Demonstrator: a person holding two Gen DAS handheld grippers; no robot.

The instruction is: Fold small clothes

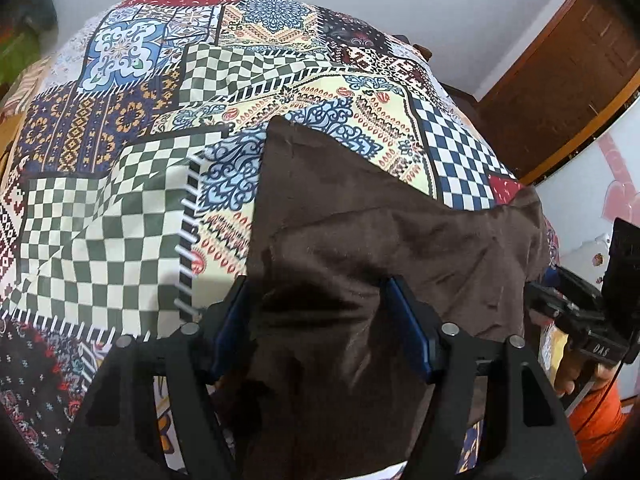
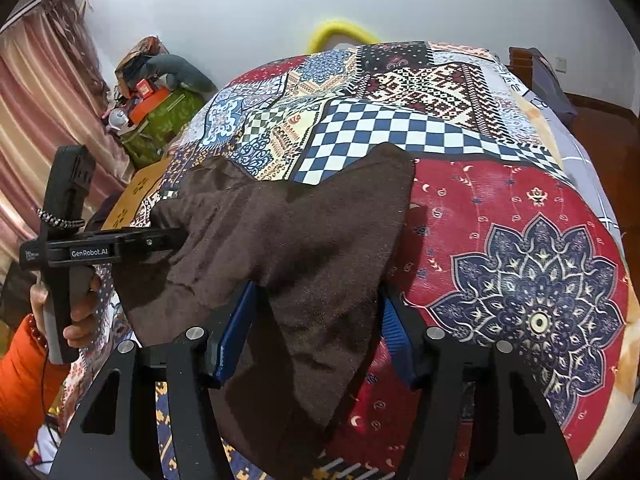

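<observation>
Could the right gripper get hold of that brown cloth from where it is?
Probably yes. The brown cloth already lies between the right gripper's open fingers on the bedspread, with nothing blocking; closing should pinch it.

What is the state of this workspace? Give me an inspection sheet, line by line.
Surface: patchwork bed cover, slightly creased.
Job's things: one brown garment, lying rumpled on the cover.
Clutter: piled items beside the bed; yellow loop at its far end.
Tools: left tool and right tool both open, garment cloth between the jaws, apparently not pinched.
Cables: thin cable below the left tool's handle.
Surroundings: white wall, pink curtain, wooden door.
</observation>
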